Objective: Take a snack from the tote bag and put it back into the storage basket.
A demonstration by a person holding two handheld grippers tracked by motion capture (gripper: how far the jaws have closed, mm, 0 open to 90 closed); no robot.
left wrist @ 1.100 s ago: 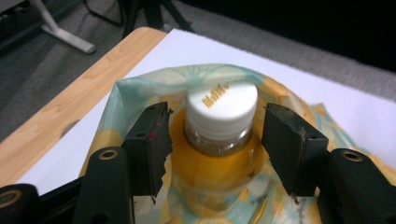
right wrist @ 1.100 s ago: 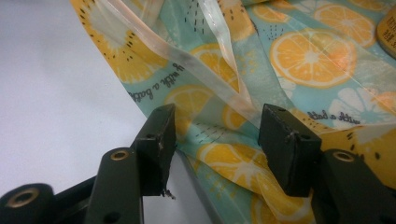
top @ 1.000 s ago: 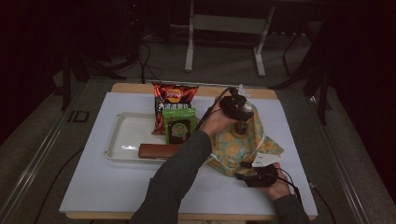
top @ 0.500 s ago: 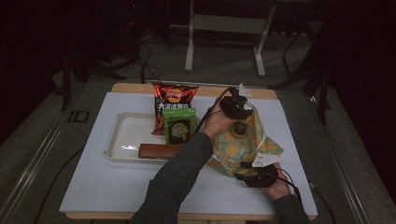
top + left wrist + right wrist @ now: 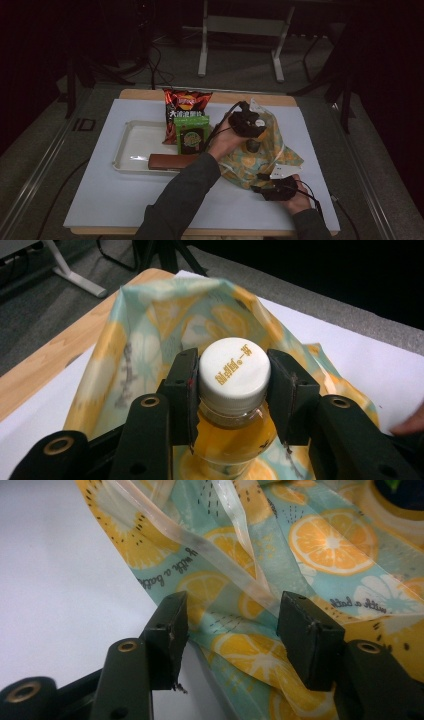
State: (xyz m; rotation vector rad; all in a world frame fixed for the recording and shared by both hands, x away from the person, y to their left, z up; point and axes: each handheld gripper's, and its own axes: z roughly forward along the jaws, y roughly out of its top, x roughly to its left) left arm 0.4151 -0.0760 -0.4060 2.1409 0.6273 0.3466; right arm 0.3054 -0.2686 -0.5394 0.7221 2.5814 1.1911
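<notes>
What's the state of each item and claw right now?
Bottle: capped, upright, clamped at the cap by left claw, over the bag.
Fruit-print bag: mouth up, crumpled.
Right claw: open, astride the bag's edge.
Chip bag: sealed, upright.
Green packet: upright in tray.
Brown bar: flat, on tray's front rim.

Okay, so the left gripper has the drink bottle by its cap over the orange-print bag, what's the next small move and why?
Probably lower the bottle a little further into the bag. The left gripper has its jaws shut on the white cap, with the bag's printed fabric rising behind it. The right gripper has its jaws open around the bag's edge, so it isn't clamping the bag steady yet.
</notes>
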